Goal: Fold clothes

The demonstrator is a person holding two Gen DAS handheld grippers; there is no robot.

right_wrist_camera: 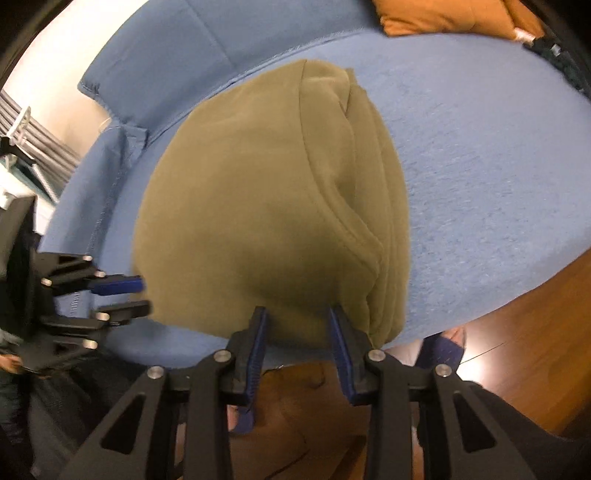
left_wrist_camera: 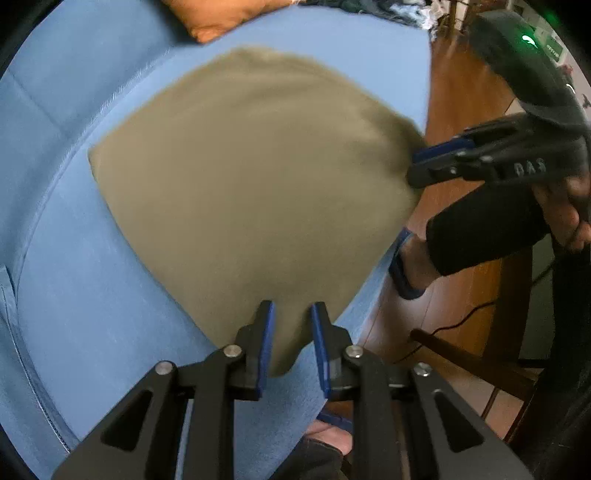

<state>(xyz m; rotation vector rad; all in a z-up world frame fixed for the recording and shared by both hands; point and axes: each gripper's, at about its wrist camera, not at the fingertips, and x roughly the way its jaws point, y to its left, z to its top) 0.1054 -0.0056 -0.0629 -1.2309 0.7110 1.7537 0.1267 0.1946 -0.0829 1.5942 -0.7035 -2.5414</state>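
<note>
An olive-green garment (left_wrist_camera: 243,177) (right_wrist_camera: 258,206) lies folded into a thick stack on the blue sofa seat (left_wrist_camera: 92,295) (right_wrist_camera: 498,184); its layered edges show along the right side in the right wrist view. My left gripper (left_wrist_camera: 291,308) (right_wrist_camera: 142,295) is open, with the garment's near corner lying between its fingers. My right gripper (right_wrist_camera: 297,310) (left_wrist_camera: 421,162) is also open at the garment's front edge near the seat's rim, clamping nothing.
An orange cushion (left_wrist_camera: 221,18) (right_wrist_camera: 443,14) rests at the back of the sofa. Wooden floor (left_wrist_camera: 461,92) (right_wrist_camera: 535,332) runs beside the seat. A foot in a blue sandal (left_wrist_camera: 406,266) stands by the sofa edge, near a wooden chair leg (left_wrist_camera: 461,354).
</note>
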